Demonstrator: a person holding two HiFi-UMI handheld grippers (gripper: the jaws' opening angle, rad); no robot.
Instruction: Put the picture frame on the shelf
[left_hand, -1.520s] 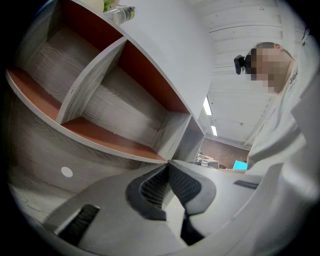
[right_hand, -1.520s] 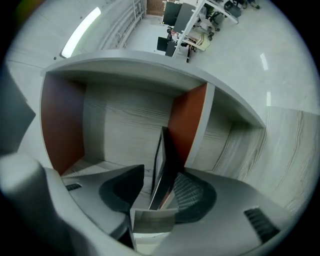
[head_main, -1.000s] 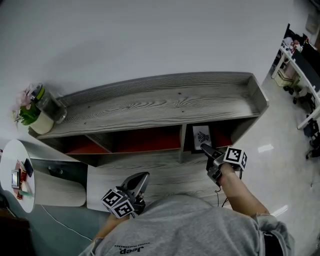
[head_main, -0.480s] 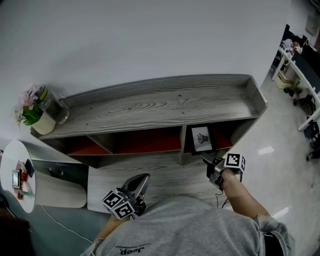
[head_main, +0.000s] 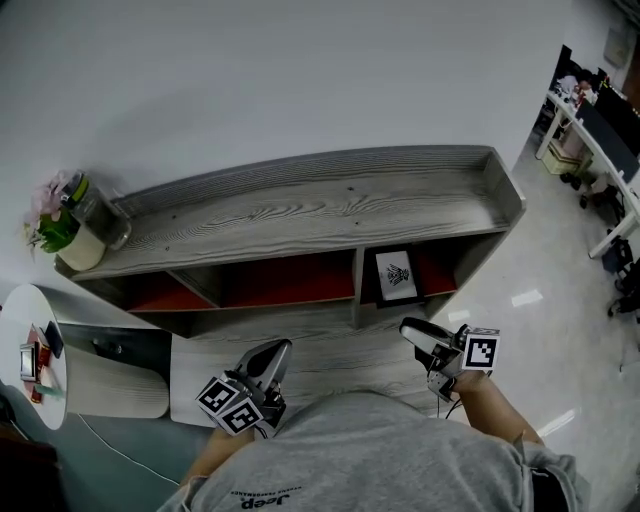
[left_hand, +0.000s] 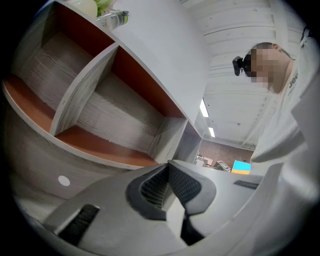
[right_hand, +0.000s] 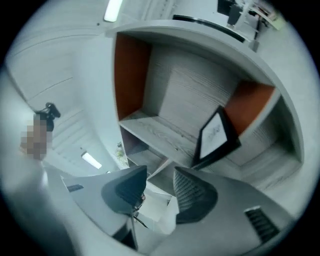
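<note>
We find the picture frame (head_main: 397, 276) standing tilted in the right compartment of the shelf (head_main: 300, 205), unheld. The right gripper (head_main: 412, 330) sits near it, jaws closing on nothing. The left gripper (head_main: 272, 356) is pinched together, empty. Risk: the leaning frame may slide flat, or a stray nudge could topple it.

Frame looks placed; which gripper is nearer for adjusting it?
The right gripper faces the picture frame in the right compartment of the shelf, jaws closing with nothing between them. The left gripper is shut, opposite the middle compartment.
</note>
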